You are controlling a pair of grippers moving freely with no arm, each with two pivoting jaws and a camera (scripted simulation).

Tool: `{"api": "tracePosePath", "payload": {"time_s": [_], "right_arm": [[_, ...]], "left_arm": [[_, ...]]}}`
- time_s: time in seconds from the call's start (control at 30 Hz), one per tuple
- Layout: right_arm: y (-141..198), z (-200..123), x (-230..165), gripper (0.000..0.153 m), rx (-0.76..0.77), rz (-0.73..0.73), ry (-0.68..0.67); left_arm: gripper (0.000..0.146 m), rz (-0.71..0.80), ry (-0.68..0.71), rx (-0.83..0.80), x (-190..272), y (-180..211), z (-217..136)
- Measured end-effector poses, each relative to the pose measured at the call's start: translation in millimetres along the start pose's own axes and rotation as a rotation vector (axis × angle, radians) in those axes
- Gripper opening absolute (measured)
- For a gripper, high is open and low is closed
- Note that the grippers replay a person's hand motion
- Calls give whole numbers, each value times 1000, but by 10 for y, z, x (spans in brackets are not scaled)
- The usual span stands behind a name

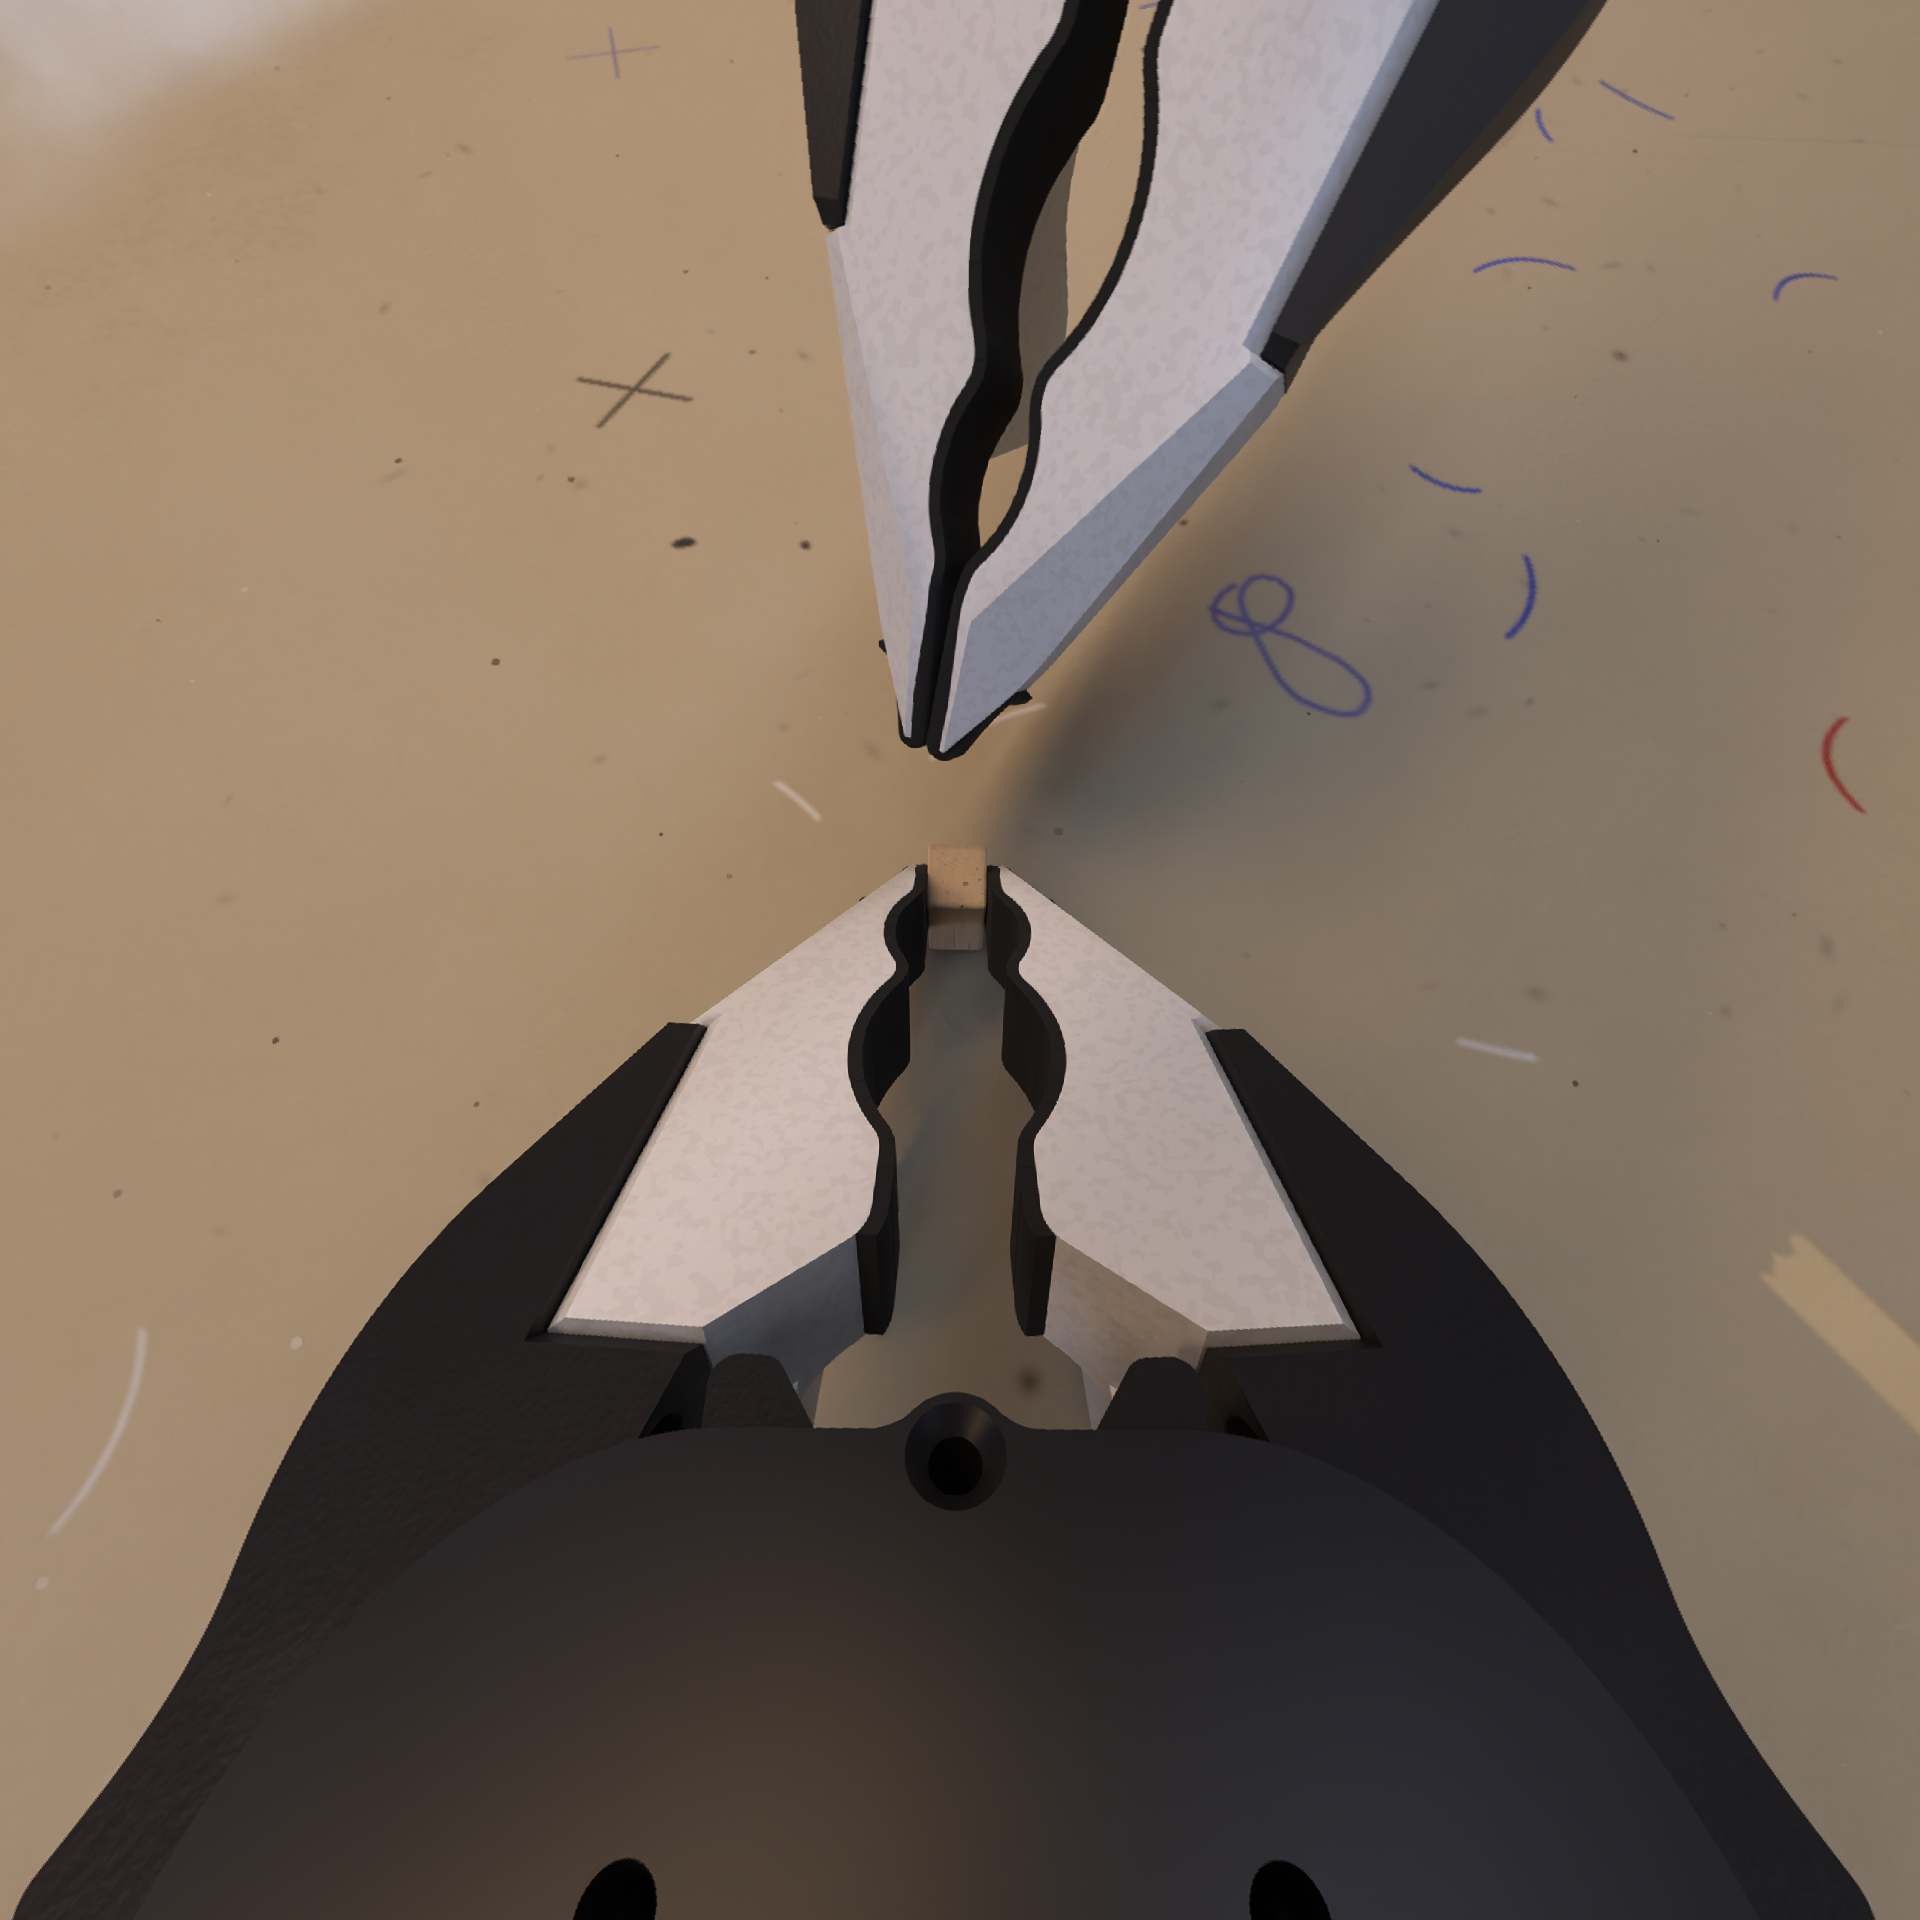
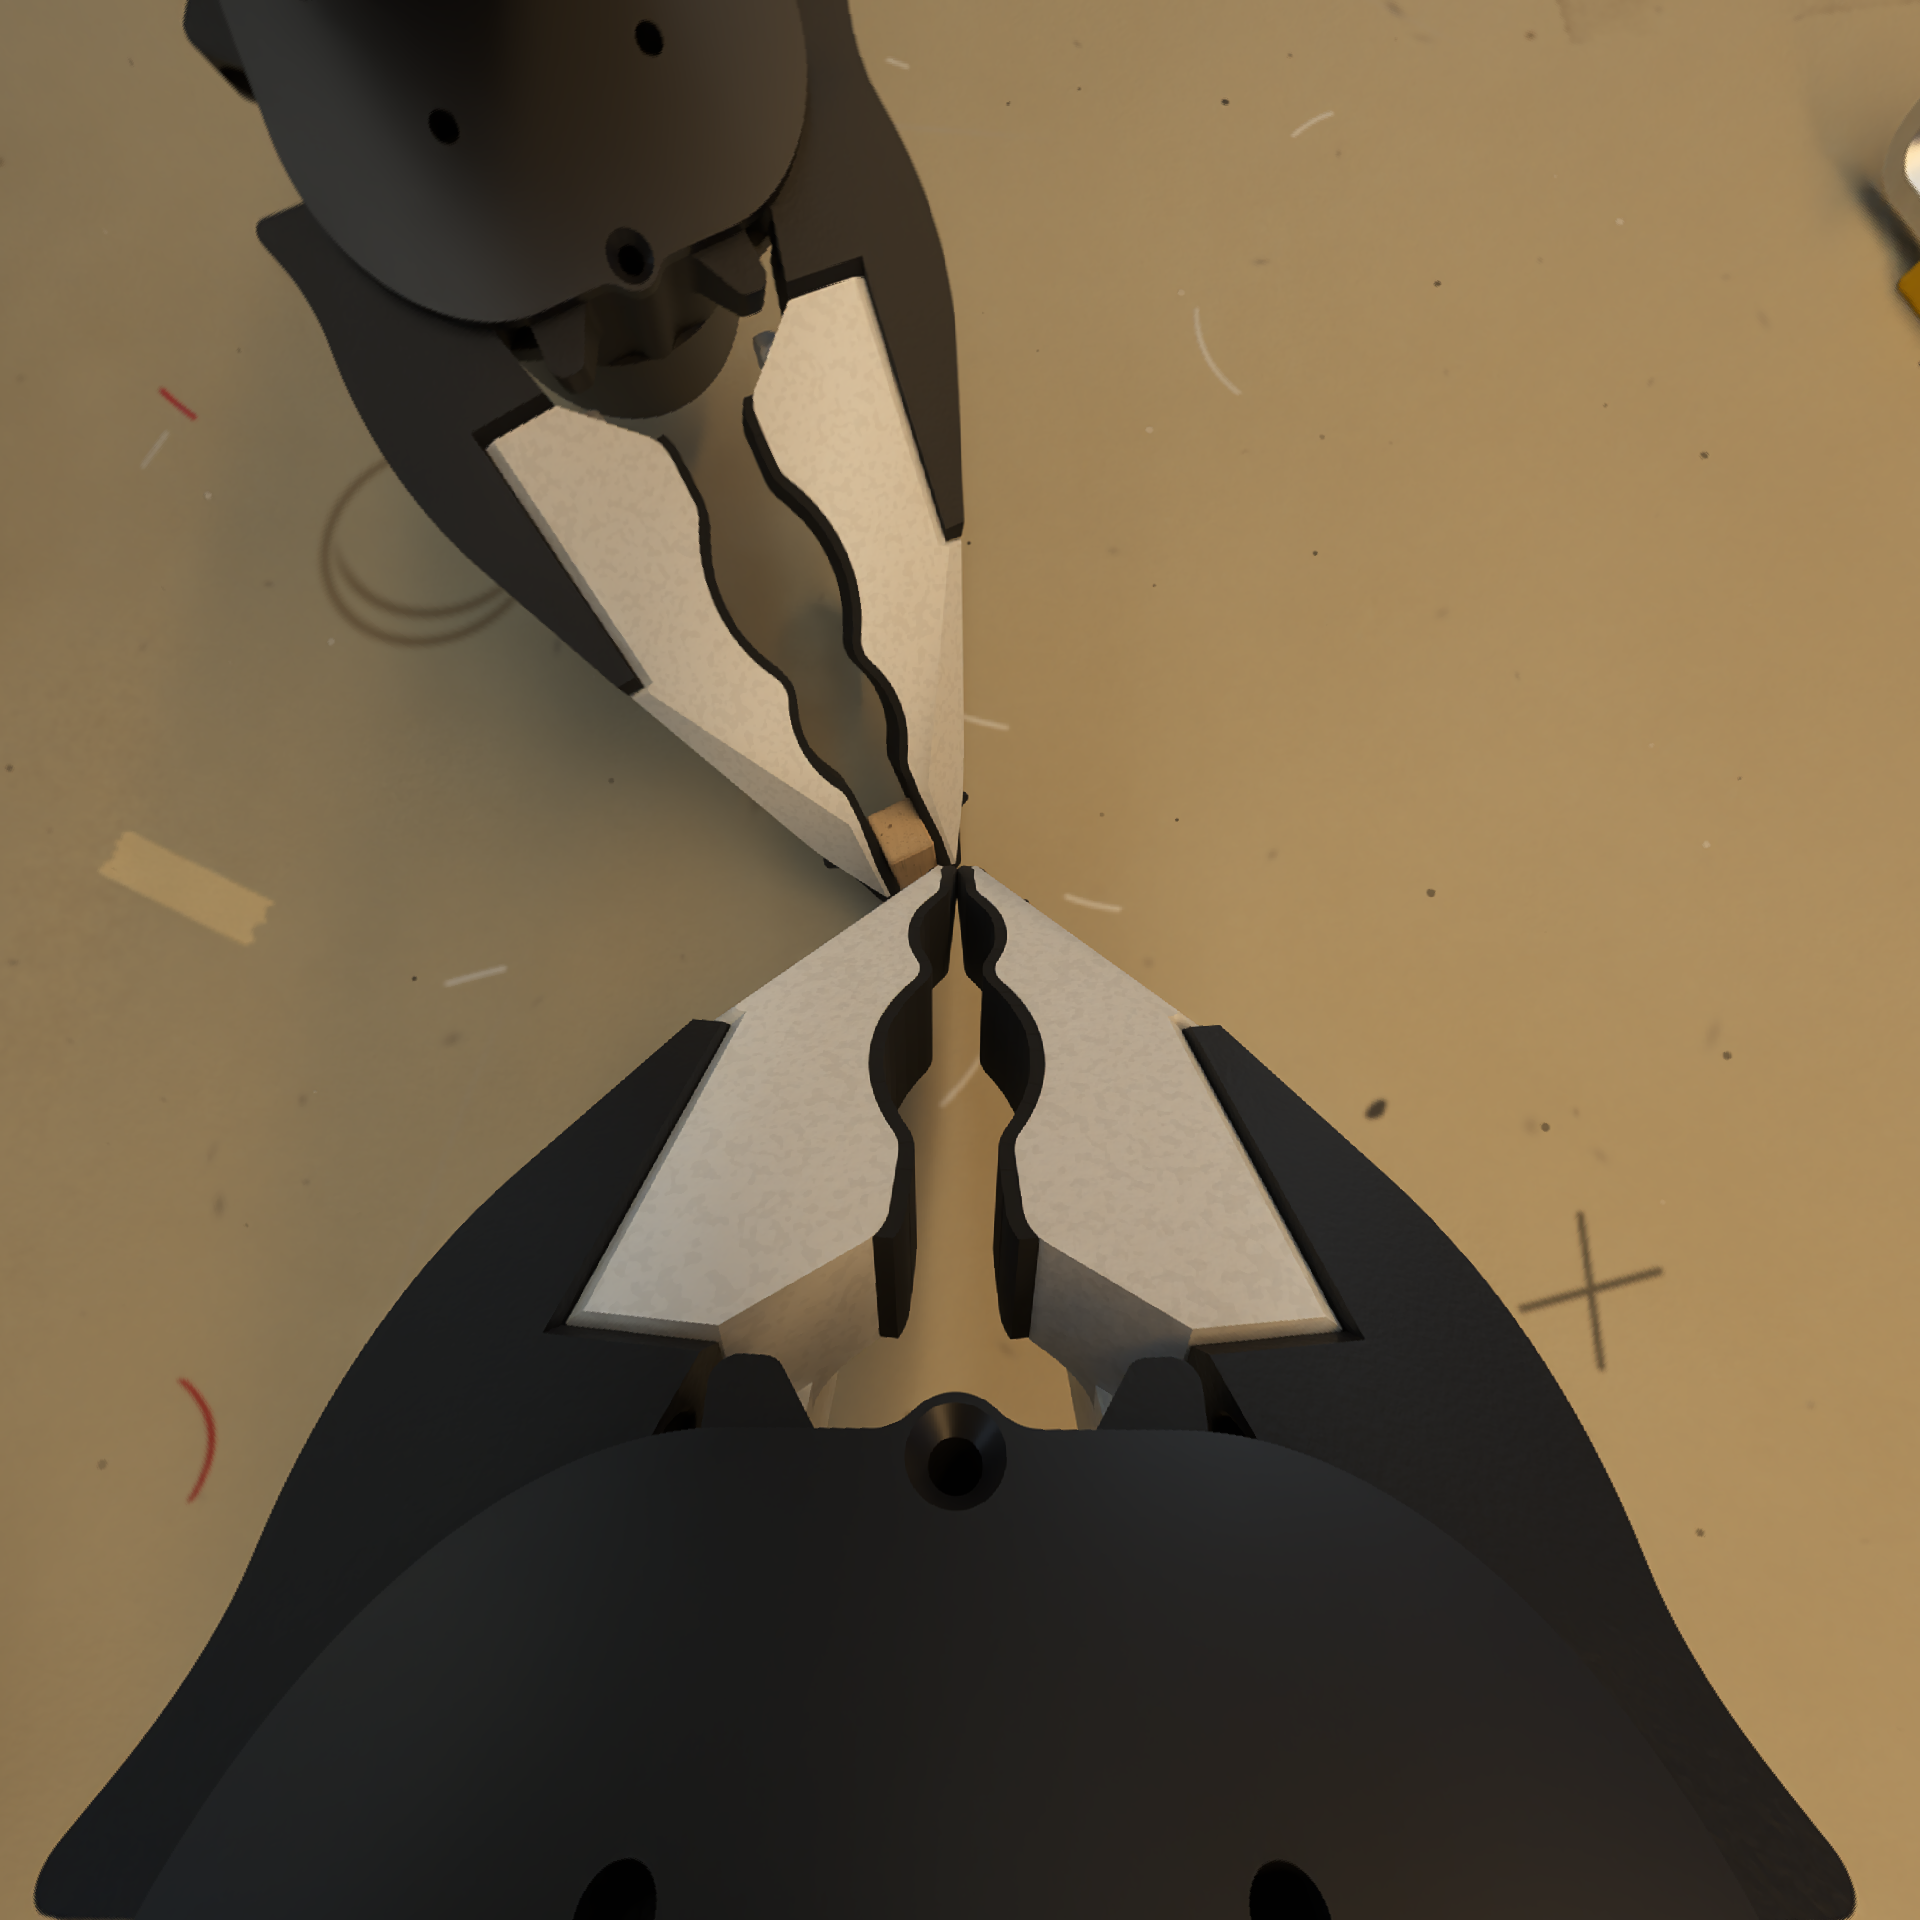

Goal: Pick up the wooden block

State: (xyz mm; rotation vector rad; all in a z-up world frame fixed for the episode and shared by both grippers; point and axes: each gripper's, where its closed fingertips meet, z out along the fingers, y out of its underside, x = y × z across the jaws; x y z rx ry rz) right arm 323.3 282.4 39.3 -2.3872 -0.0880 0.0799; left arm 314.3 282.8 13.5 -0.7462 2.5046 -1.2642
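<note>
The left claw (image 1: 957,878) pinches the wooden block (image 1: 957,902) at its tips, mid surface (image 1: 312,727), far from any edge; the right claw (image 1: 928,743), closed and empty, hangs just beyond. Lift straight, keeping the squeeze steady, since the grip is only tip-deep

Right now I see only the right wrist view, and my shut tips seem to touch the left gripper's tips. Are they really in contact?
Observer: No. In the left wrist view the right gripper stops short of the left gripper, and a strip of bare table shows between them.
Operator: And the block? It's half hidden for me.
Observer: The block sits between the left tips with a pad against each side. Its far end pokes just past them, towards the right gripper.
</note>
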Motion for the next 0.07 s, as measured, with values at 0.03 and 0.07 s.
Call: {"api": "tracePosePath", "payload": {"time_s": [0.03, 0.07], "right_arm": [[-2, 2, 3, 0, 4, 13, -3], [-4, 3, 6, 0, 7, 22, -3]], "left_arm": [[10, 3, -1, 0, 1, 1, 1], [10, 2, 1, 1, 1, 1, 2]]}}
